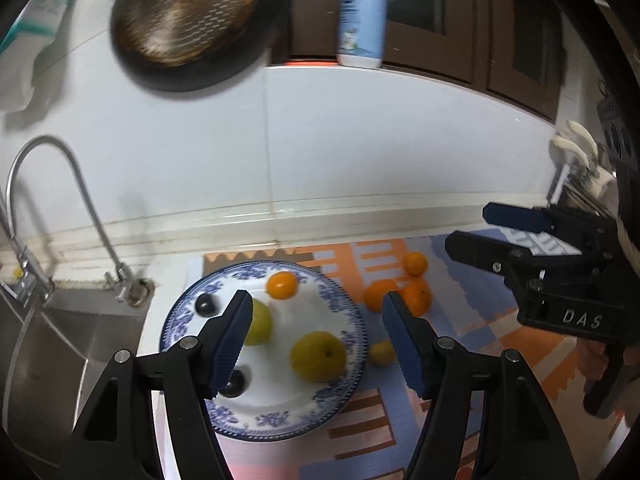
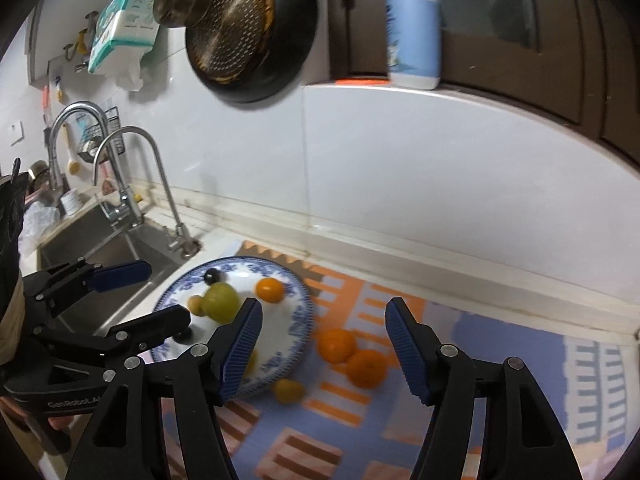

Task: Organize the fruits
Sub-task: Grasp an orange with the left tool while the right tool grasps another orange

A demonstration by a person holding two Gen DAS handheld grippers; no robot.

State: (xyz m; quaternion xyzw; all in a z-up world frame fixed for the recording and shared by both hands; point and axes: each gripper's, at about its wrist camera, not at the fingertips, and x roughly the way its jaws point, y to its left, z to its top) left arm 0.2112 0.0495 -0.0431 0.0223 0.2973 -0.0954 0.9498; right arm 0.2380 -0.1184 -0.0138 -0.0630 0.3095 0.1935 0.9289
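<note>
Left wrist: plate rim clear of 3 oranges.

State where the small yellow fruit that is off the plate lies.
In both views the small yellow fruit lies on the patterned mat, just beside the plate's rim, nearer the camera than the oranges.

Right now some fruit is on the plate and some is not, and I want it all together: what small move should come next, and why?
Probably bring the right hand-held gripper down over the nearest round orange fruit on the patterned mat. Its jaws are open and empty, three oranges and a small yellow fruit lie off the blue-and-white plate, and that plate has bare room.
</note>
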